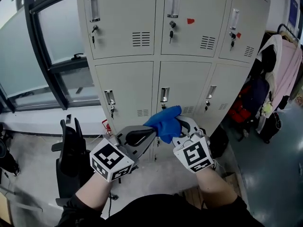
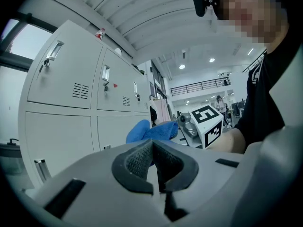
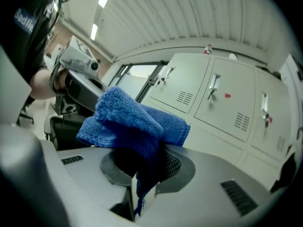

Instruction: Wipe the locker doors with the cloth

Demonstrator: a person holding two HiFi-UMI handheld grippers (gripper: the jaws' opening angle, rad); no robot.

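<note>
A bunched blue cloth (image 1: pixel 164 122) is pinched in my right gripper (image 1: pixel 182 125), which is shut on it; in the right gripper view the cloth (image 3: pixel 132 122) piles over the jaws (image 3: pixel 147 169). My left gripper (image 1: pixel 142 136) hangs just left of the cloth, shut and holding nothing, its pads (image 2: pixel 137 162) pressed together. In the left gripper view the cloth (image 2: pixel 151 131) shows just beyond the jaws. The grey locker doors (image 1: pixel 128 86) stand in two rows ahead, a short way from both grippers.
A black office chair (image 1: pixel 71 155) stands at lower left under the window (image 1: pixel 28 56). Clothes (image 1: pixel 279 65) and a red bag (image 1: pixel 241 108) hang right of the lockers. Keys hang from several locks (image 1: pixel 94 34).
</note>
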